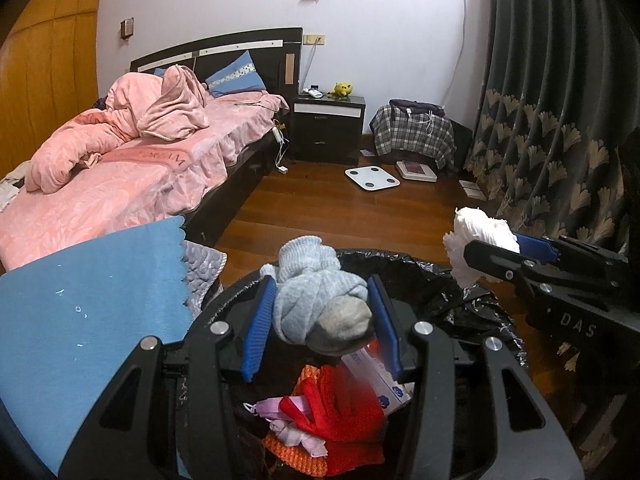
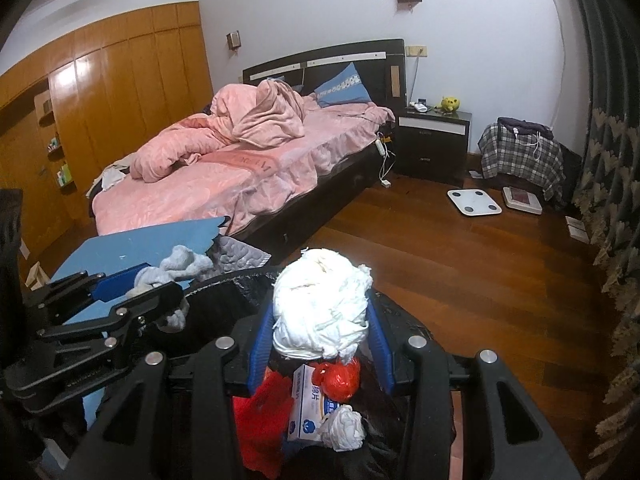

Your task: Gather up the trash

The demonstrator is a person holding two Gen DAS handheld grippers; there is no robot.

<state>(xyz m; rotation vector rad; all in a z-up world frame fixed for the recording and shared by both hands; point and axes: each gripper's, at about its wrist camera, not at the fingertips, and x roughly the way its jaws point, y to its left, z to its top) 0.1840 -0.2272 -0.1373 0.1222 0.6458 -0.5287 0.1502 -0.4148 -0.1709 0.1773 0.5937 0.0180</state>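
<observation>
My left gripper (image 1: 322,280) is shut on a balled grey sock (image 1: 316,292), held over a bin lined with a black bag (image 1: 420,276). My right gripper (image 2: 320,308) is shut on a crumpled wad of white tissue (image 2: 320,304), also over the bin's bag (image 2: 236,284). In the left wrist view the right gripper (image 1: 480,248) and its tissue (image 1: 480,232) hang at the bin's right side. The left gripper (image 2: 156,280) with the sock (image 2: 180,268) shows at the left of the right wrist view. Inside the bin lie red cloth (image 1: 340,408), a white and blue box (image 2: 312,404) and a small tissue ball (image 2: 344,428).
A blue cloth (image 1: 96,292) covers a surface left of the bin. Behind it stands a bed (image 1: 132,168) with pink bedding. A dark nightstand (image 1: 328,128), a white scale (image 1: 372,178) on the wooden floor, a plaid-covered seat (image 1: 412,132) and dark curtains (image 1: 560,100) lie beyond.
</observation>
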